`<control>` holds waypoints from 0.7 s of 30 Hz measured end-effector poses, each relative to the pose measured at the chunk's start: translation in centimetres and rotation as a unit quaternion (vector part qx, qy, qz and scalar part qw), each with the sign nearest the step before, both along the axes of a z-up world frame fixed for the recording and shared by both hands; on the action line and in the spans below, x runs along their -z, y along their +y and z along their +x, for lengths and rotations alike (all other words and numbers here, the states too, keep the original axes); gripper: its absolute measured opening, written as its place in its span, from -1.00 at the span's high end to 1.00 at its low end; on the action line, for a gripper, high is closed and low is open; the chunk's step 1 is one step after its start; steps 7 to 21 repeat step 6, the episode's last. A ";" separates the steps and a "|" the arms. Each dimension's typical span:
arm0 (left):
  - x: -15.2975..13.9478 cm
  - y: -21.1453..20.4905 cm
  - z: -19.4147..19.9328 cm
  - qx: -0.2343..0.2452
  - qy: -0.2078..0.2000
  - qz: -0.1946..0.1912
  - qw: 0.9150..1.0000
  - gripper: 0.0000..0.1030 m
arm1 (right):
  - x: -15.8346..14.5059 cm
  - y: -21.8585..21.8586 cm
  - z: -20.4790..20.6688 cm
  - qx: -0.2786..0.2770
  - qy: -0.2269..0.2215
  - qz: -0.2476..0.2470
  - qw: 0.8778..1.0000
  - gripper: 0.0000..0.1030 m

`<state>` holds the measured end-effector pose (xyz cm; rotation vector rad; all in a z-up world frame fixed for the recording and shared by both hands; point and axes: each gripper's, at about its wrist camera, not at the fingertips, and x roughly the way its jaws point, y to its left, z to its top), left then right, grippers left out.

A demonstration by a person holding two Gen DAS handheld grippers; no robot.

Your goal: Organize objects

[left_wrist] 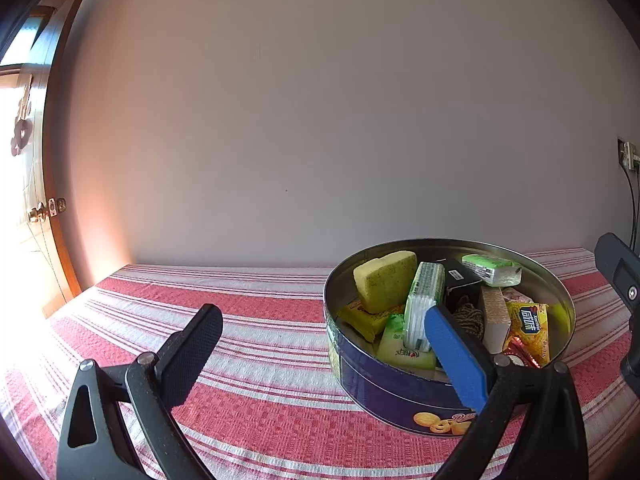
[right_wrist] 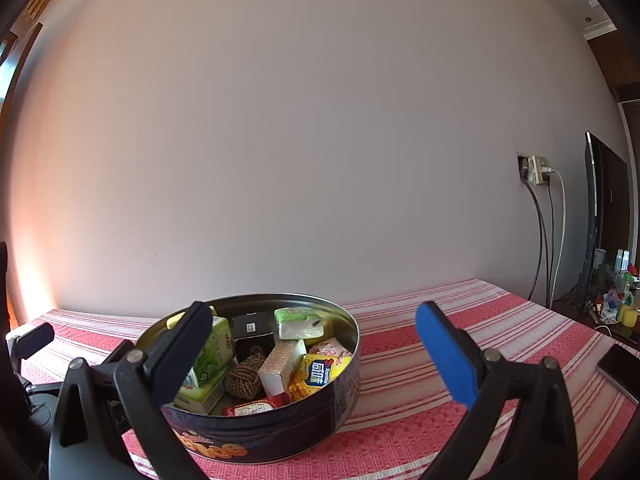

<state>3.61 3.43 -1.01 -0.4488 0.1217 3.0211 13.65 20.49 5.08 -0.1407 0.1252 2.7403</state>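
One round cookie tin (right_wrist: 256,432) sits on the red-striped tablecloth (left_wrist: 260,320), mouth up, packed with oddments — a yellow sponge (left_wrist: 386,284) leaning on edge, a tissue pack (left_wrist: 424,304) standing upright, a white box (right_wrist: 282,366) tilted with its long axis running toward the wall. Both tools are level, spread wide, empty. The left gripper (left_wrist: 324,340) lies left of the tin; the right gripper (right_wrist: 314,340) straddles its right rim, possibly above it.
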 end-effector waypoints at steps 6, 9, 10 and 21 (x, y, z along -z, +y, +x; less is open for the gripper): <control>0.1 0.0 -0.1 0.003 -0.004 0.001 1.000 -0.99 | 0.1 0.0 -0.1 0.000 -0.002 0.001 1.000 -1.00; 0.1 0.0 -0.1 0.003 -0.004 0.001 1.000 -0.99 | 0.1 0.0 -0.1 0.000 -0.002 0.001 1.000 -1.00; 0.1 0.0 -0.1 0.003 -0.004 0.001 1.000 -0.99 | 0.1 0.0 -0.1 0.000 -0.002 0.001 1.000 -1.00; 0.1 0.0 -0.1 0.003 -0.004 0.001 1.000 -0.99 | 0.1 0.0 -0.1 0.000 -0.002 0.001 1.000 -1.00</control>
